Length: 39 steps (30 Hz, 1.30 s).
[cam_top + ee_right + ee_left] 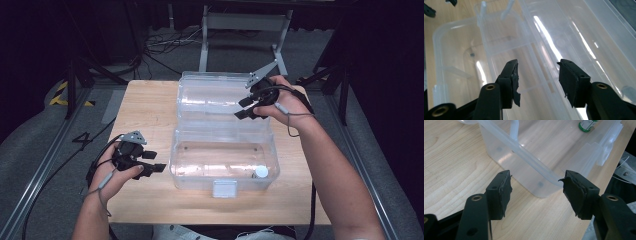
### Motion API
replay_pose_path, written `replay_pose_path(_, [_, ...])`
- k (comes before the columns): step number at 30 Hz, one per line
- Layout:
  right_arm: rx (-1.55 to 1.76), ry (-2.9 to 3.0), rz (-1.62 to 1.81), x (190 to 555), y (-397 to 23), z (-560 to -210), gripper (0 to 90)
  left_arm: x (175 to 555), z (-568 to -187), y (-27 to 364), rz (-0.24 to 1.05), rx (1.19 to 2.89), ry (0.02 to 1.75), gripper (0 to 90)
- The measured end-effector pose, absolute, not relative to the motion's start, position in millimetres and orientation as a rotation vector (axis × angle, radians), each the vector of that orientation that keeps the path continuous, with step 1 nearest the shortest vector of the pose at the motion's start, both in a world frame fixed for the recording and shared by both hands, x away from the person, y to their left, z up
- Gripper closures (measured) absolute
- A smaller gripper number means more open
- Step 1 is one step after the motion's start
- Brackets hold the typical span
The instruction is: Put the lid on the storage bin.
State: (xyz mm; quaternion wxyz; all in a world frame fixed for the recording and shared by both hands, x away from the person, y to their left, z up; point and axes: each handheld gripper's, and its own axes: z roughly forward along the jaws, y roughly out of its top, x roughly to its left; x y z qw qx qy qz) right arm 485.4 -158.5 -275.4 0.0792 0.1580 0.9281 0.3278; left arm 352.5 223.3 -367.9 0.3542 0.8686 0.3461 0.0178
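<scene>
- Box (223, 159) sits mid-desk (145, 107), toward the near edge.
- Lid (215, 97) lies flung open behind the box, on the far half of the desk, joined along the box's back rim.
- Bottle (261, 172) stands inside the box, near-right corner.
- Latch (224, 188) hangs at the middle of the box's front wall.
- Left hand-held gripper (152, 162) is just left of the box, near its front-left corner, over bare desk, not touching.
- Right hand-held gripper (243, 107) is over the lid's right part, jaws pointing left.
- Floor cables (165, 45) lie beyond the desk's far edge.
</scene>
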Motion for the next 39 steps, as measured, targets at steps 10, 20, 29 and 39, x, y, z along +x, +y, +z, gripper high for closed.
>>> replay_pose_path(10, [0.418, 2.800, 0.921, 502.4, -141.6, -278.1, 53.6, 348.5, -364.7, 215.4, 0.036, 2.268, 0.867, 40.3])
replay_pose_path(20, [0.319, 2.885, 0.816, 512.0, -129.3, -288.5, 68.6, 346.6, -362.8, 208.1, 0.023, 2.291, 0.830, 40.5])
replay_pose_path(29, [0.271, 2.904, 0.750, 513.4, -126.0, -284.6, 84.9, 344.7, -360.4, 198.0, 0.006, 2.322, 0.787, 40.9])
replay_pose_path(39, [0.272, 2.927, 0.770, 516.3, -128.2, -285.0, 86.1, 340.9, -360.0, 177.1, -0.023, 2.392, 0.723, 42.0])
